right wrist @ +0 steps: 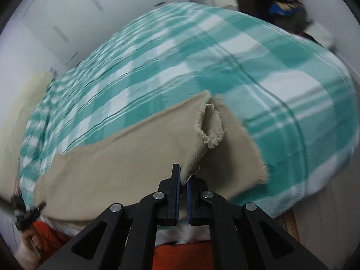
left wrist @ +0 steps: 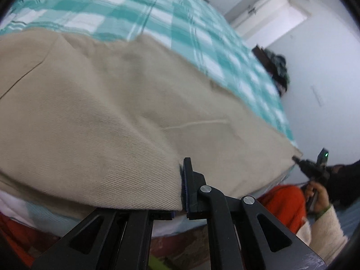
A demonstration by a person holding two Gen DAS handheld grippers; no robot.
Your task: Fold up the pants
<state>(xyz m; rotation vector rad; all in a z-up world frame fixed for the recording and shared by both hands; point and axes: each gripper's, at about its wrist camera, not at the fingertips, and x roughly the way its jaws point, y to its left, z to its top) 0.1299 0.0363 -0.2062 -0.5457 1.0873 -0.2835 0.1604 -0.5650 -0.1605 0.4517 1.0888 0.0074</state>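
Note:
Beige pants (left wrist: 108,103) lie across a bed with a teal and white checked cover (left wrist: 157,15). My left gripper (left wrist: 180,186) is shut on the near edge of the waist end; the cloth hides its left finger. In the right wrist view the pants (right wrist: 126,157) stretch left, with frayed leg hems (right wrist: 211,123) near the middle. My right gripper (right wrist: 183,180) is shut on the near corner of a leg hem. The right gripper also shows in the left wrist view (left wrist: 312,166) at the far right end of the pants.
White wardrobe doors (right wrist: 67,22) stand behind the bed cover (right wrist: 202,56). A dark pile of clothes (left wrist: 276,67) sits past the bed's far corner. The person's orange garment (left wrist: 283,202) is at the bed's near edge.

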